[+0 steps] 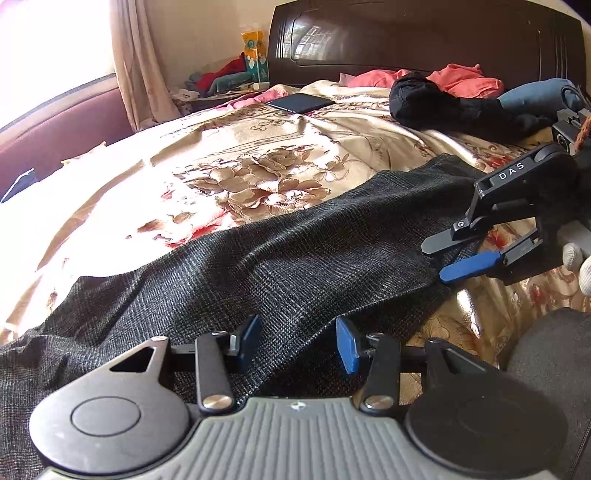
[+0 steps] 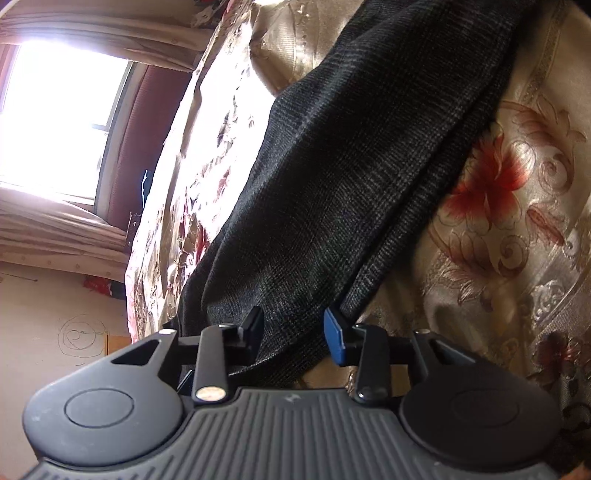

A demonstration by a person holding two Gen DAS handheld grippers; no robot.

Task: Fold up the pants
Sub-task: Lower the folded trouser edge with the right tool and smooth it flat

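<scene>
Dark grey checked pants (image 1: pixel 295 258) lie stretched across the floral bedspread (image 1: pixel 229 177), legs laid together. My left gripper (image 1: pixel 297 343) is open, its blue pads either side of the pants' near edge, just above the cloth. My right gripper (image 1: pixel 447 260) shows at the right in the left wrist view, open, its fingers at the pants' end edge. In the right wrist view the right gripper (image 2: pixel 295 332) is open with the pants (image 2: pixel 351 166) running between and beyond its fingers.
A dark wooden headboard (image 1: pixel 424 33) stands at the back. A black garment (image 1: pixel 443 103), pink clothes (image 1: pixel 461 79), a blue item (image 1: pixel 535 96) and a dark tablet (image 1: pixel 299 102) lie near it. A cluttered bedside table (image 1: pixel 221 85) and a bright window are at the left.
</scene>
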